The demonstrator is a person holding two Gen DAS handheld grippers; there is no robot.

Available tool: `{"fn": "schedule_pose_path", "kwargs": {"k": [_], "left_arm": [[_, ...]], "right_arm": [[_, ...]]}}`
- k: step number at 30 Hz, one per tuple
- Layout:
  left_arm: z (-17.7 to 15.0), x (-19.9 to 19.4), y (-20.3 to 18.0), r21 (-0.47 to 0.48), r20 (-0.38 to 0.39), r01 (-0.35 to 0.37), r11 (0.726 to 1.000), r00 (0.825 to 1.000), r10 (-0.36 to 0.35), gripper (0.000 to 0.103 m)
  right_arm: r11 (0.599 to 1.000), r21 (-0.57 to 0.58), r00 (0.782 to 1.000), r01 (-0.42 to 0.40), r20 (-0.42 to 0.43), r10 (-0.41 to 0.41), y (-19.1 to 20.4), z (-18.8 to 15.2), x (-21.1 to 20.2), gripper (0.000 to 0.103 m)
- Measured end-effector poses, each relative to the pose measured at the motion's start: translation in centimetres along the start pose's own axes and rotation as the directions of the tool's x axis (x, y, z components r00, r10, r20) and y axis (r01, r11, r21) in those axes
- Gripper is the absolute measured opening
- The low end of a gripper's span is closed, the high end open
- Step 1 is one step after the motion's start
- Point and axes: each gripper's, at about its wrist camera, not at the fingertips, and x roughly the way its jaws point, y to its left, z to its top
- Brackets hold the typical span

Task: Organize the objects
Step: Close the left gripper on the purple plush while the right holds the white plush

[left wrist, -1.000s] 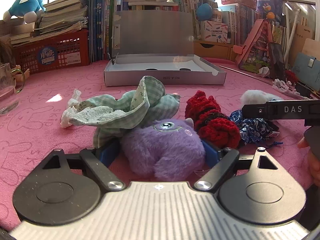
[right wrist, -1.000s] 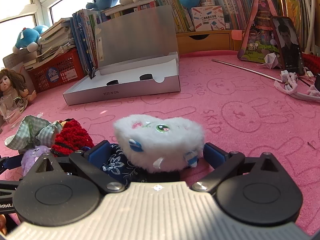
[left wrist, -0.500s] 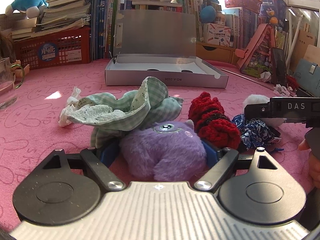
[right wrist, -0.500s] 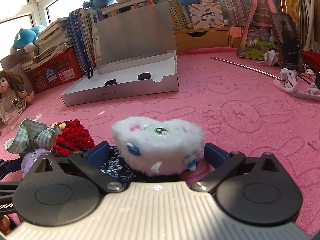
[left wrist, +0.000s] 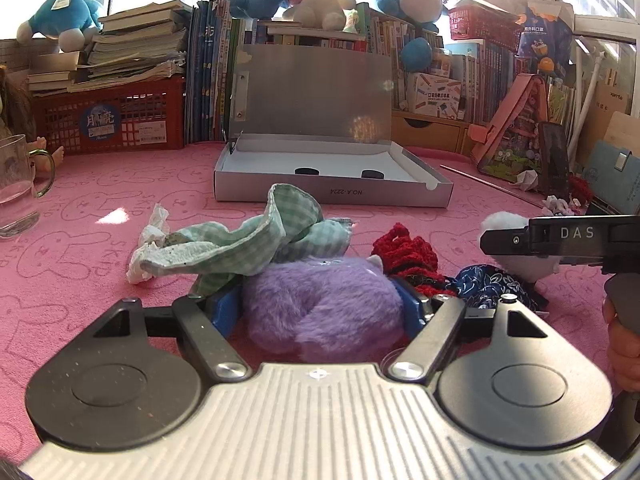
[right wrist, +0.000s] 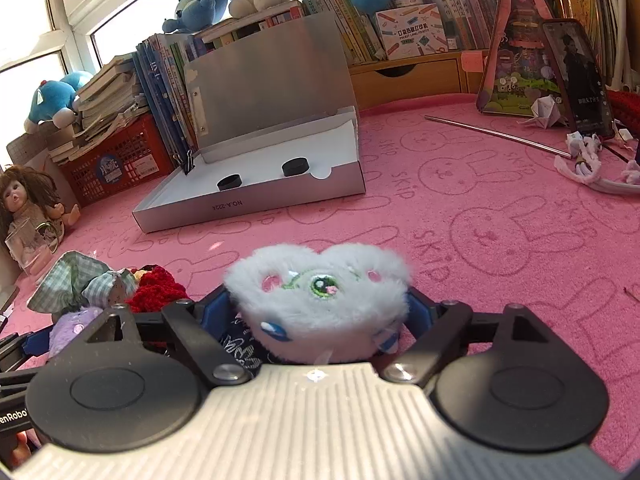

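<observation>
While its jaws are closing, the left gripper (left wrist: 320,308) squeezes a fuzzy, rounded purple plush (left wrist: 320,306) between blue pads, a crumpled green checked cloth (left wrist: 256,246) lying at eleven o'clock and red knitted yarn (left wrist: 404,250) at one. Likewise closing, the right gripper (right wrist: 320,316) clamps a fluffy white heart-shaped plush (right wrist: 320,296), with the open grey cardboard box (right wrist: 256,208) at eleven o'clock on the pink mat (right wrist: 480,220).

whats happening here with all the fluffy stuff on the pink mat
A person holds a gripper in each hand. The left gripper is closing on a purple plush toy; the right gripper is closing on a white plush toy. Both toys are pressed between blue pads. The open grey box behind holds no toys yet.
</observation>
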Motion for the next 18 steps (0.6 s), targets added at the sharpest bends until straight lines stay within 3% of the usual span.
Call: {"fn": "schedule_pose_path", "kwargs": {"k": [18], "left_arm": [[2.2,-1.4,-0.7,0.041,0.071,0.017,0.999,0.997,-0.020,0.080]], "right_arm": [[0.997,-0.075,0.998,-0.002,0.060,0.006,1.4,1.4,-1.0,0.084]]}}
